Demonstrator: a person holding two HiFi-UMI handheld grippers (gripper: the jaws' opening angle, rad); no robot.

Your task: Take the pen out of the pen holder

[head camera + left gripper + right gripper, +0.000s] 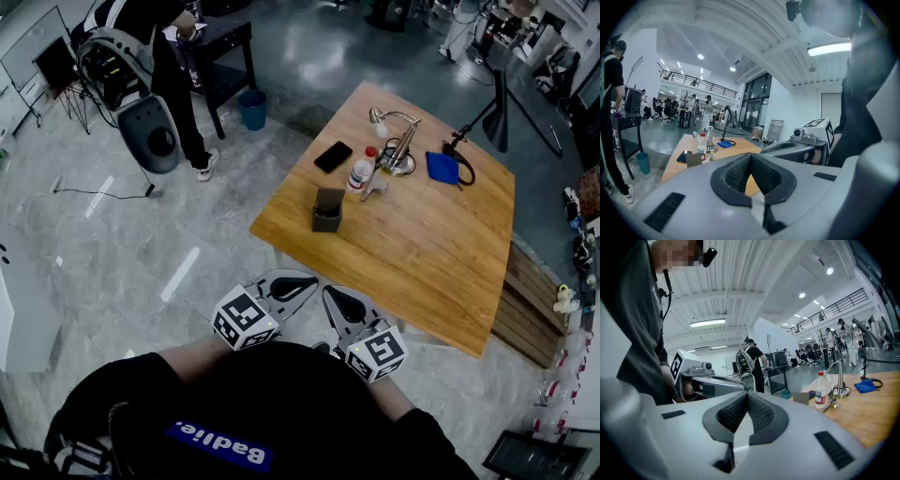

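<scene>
Standing on a wooden table [441, 253], close to its left edge in the head view, is a dark, square pen holder [327, 210]. Whether a pen is in it cannot be made out from this far away. Just beyond the holder is a clear bottle [360, 171] with a red cap. A small silvery object [375, 187] lies beside the bottle, too small to identify. A black phone [333, 157] lies flat to the left of the bottle, and a silver desk lamp [398, 142] stands behind it. A blue cloth [441, 167] lies to the right of the lamp.

Both grippers are held short of the table, close to the person's chest, side by side and pointing towards it, well apart from the pen holder. The left gripper [298, 283] has its jaws pressed together with nothing between them. The right gripper [336, 302] is closed in the same way and is also empty. Each carries a white cube with black square markers at its rear.

The person holding them wears a black top. On the grey floor [141, 234] beyond the table's left side, another person [183, 103] dressed in black stands next to a black side table [225, 37]. A blue bin [251, 109] stands beside that table.
</scene>
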